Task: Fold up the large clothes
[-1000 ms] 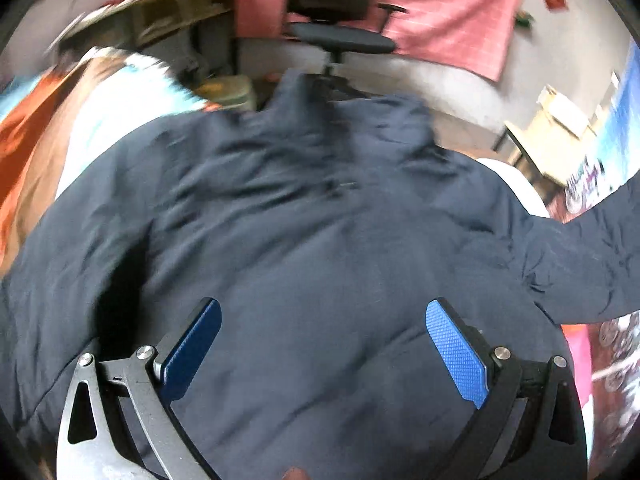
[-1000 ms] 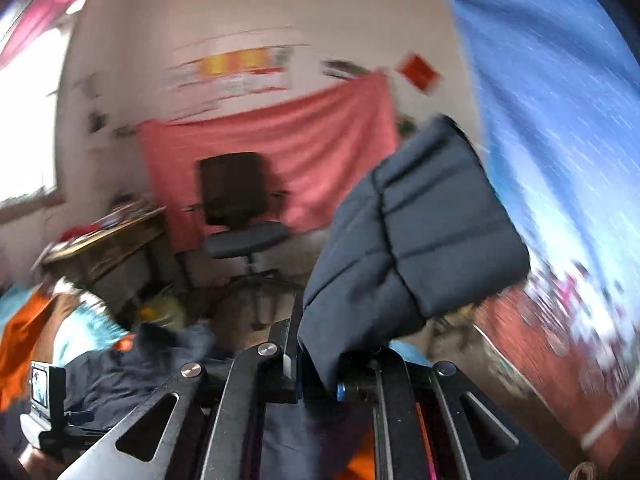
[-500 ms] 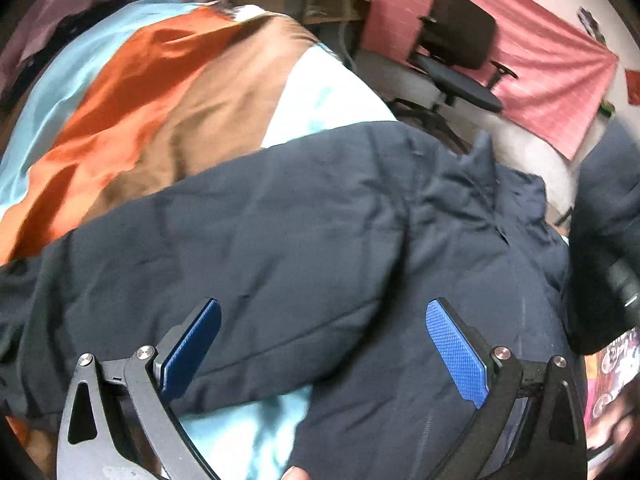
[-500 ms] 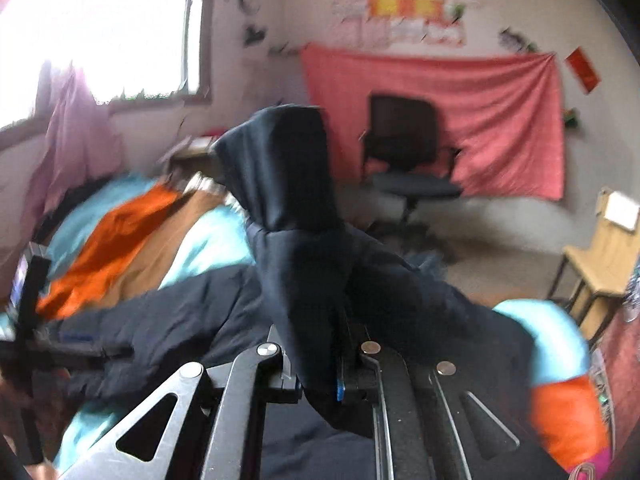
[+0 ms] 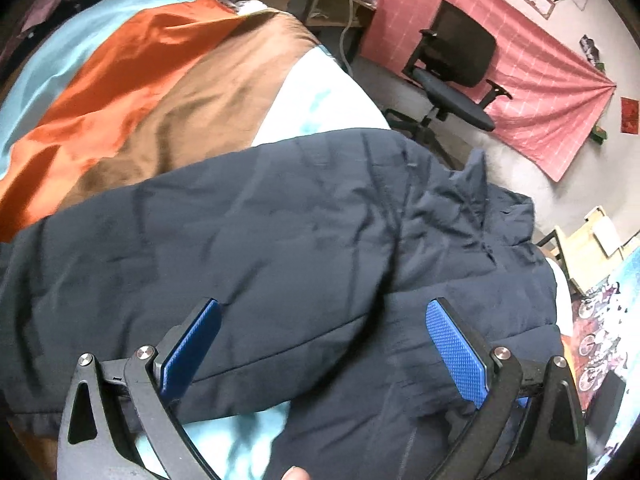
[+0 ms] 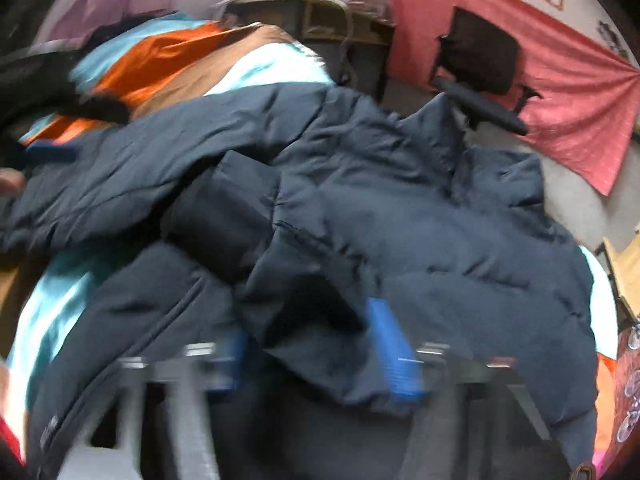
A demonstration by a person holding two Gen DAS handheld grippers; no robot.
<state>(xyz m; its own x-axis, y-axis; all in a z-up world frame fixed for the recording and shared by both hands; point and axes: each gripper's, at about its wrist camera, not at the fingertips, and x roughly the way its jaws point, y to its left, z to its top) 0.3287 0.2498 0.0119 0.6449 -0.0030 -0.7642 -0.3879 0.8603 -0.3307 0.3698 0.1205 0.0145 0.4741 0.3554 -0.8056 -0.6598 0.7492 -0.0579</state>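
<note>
Hand-held gripper, right (image 6: 320, 356): jaws opening, blurred with motion; a fold of sleeve lies between the blue pads (image 6: 394, 354), which no longer appear to press on it. Hand-held gripper, left (image 5: 324, 354): jaws spread wide, nothing clasped, hovering just above the garment.

Item: dark navy puffer jacket (image 6: 420, 240), spread across the bed (image 5: 132, 92) over a quilt striped light blue, orange and brown. Collar lies at the far right, toward the office chair (image 5: 456, 64). One sleeve (image 5: 208, 248) is laid across the body from the left; the other sleeve (image 6: 224, 216) lies bunched over the middle, near the right hand-held gripper.

Risks, judged:
- Padded fabric is springy; the sleeve being let go may puff up or slide off the body, undoing the fold.
- Fabric between the opening pads may snag and be dragged as the tool withdraws.
- Bunched sleeve leaves a lump; folding the body over it would give an uneven bundle.
- Collar end hangs near the bed's edge; a pull that way could tip the slippery jacket toward the floor.

Changes against the earlier frames:
- Right hand-held gripper was clamped on the sleeve and held it high against the wall; it has since come down over the jacket and begun to release.
- Left hand-held gripper, wide open throughout, has shifted left, so that quilt and sleeve now fill its view.
</note>
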